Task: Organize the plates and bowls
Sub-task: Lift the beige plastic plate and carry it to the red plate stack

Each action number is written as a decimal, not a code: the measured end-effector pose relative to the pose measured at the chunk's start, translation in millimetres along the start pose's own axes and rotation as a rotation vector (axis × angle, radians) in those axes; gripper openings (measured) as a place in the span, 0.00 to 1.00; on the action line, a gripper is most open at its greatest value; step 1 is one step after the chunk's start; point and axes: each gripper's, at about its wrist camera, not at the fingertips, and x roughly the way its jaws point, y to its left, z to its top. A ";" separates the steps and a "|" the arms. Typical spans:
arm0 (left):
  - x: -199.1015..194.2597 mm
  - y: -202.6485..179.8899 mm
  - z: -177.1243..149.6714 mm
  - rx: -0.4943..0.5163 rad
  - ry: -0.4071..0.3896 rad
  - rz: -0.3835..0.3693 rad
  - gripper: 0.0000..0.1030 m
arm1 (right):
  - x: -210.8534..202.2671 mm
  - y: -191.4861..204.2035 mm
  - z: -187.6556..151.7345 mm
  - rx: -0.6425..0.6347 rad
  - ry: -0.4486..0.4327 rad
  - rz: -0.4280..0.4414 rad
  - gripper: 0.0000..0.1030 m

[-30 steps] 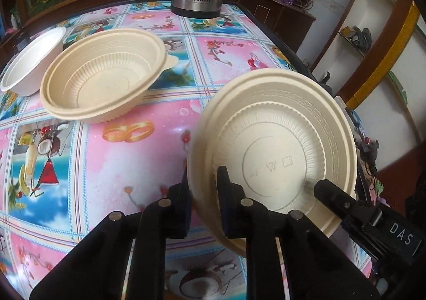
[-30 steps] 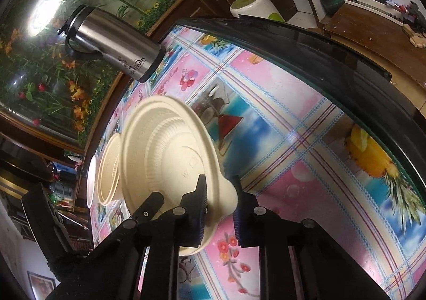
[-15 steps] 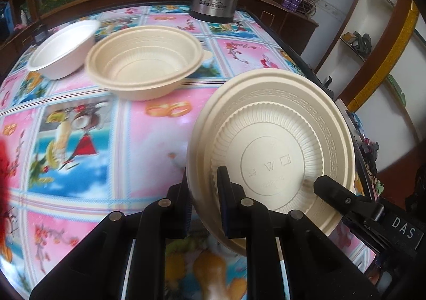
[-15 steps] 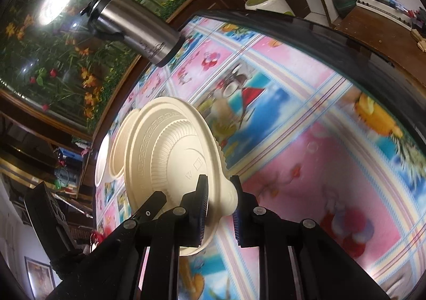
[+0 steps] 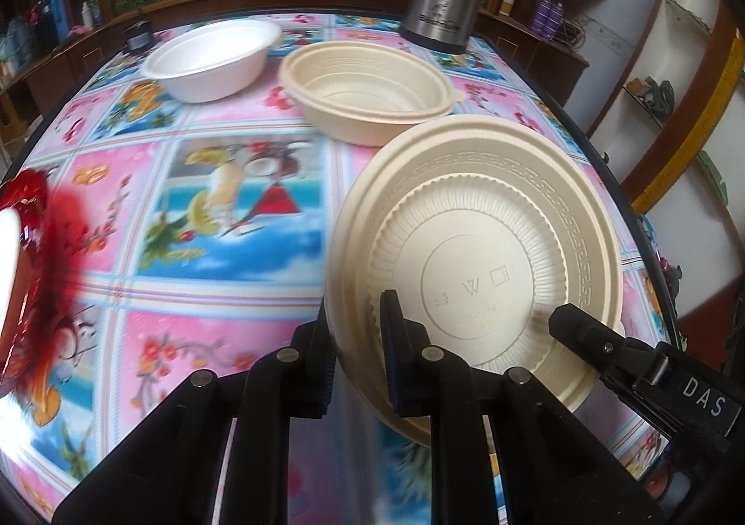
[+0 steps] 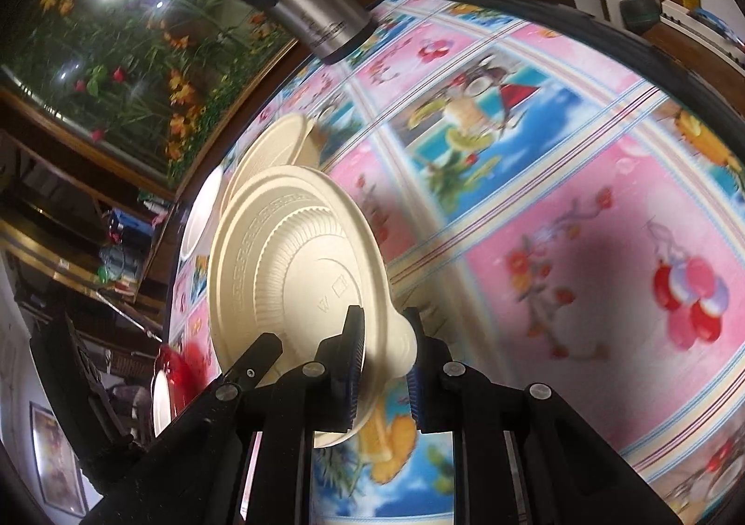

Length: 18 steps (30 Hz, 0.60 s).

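Both grippers carry one cream bowl (image 5: 484, 273) tilted above the table (image 5: 195, 217). The left gripper (image 5: 356, 348) has its fingers pinched on the near rim; the right gripper (image 6: 384, 357) has its fingers clamped on the rim tab. Two thin-edge grips could slip or twist if the hands drift apart. Beyond sit a second cream bowl (image 5: 368, 92) and a white bowl (image 5: 209, 59); misjudged lowering could knock them.

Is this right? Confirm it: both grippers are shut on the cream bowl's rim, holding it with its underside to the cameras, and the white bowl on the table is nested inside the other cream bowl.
Not quite. In the left wrist view the white bowl stands beside the other cream bowl, not nested in it. The rest holds: left gripper and right gripper are shut on the held cream bowl.
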 end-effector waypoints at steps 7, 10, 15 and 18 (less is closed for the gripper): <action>-8.5 24.5 -10.5 -0.033 -0.009 0.016 0.15 | 8.8 19.2 -16.1 -0.039 0.027 0.008 0.16; -11.7 34.6 -14.4 -0.047 -0.011 0.021 0.15 | 12.1 25.6 -21.3 -0.053 0.036 0.011 0.16; -14.7 46.8 -19.1 -0.063 -0.015 0.034 0.15 | 17.4 34.9 -30.4 -0.075 0.051 0.018 0.16; -15.8 53.6 -22.0 -0.072 -0.015 0.038 0.15 | 18.8 40.1 -36.1 -0.090 0.056 0.018 0.16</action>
